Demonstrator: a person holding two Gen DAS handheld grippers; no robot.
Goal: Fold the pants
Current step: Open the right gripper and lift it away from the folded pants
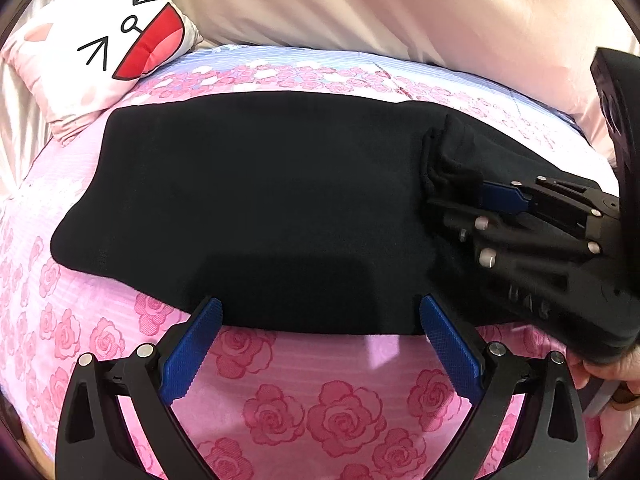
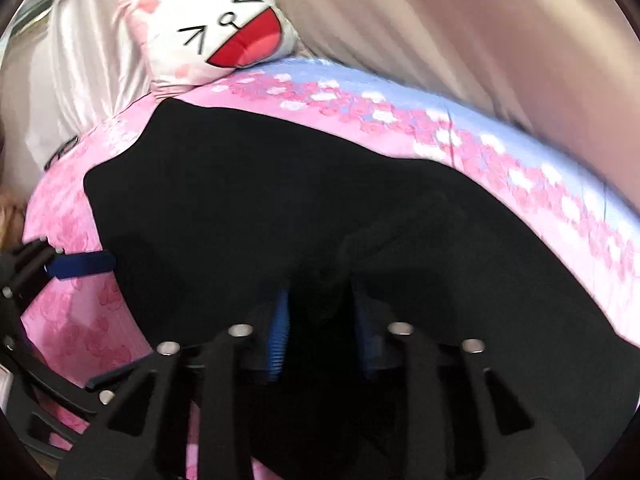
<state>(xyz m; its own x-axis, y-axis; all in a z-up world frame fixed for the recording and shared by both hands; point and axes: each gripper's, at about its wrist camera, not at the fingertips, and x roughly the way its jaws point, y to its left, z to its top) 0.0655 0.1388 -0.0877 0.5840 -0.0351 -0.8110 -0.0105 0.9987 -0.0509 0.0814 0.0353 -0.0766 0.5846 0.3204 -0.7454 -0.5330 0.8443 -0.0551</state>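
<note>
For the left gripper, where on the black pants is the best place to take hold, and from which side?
Probably the near hem edge of the black pants, straight ahead of the left gripper. That edge lies flat and straight on the rose bedsheet, right at the open fingertips, so one finger could slide under it from the near side. The right gripper already has the bunched right end between its fingers.

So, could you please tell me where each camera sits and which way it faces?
Left wrist: on the left hand-held gripper, jaws open, looking down at the black pants; right hand-held gripper and a hand show.
Right wrist: on the right hand-held gripper, fabric bunched between its jaws.
Shared: pants, rose bedspread, cartoon pillow.
</note>
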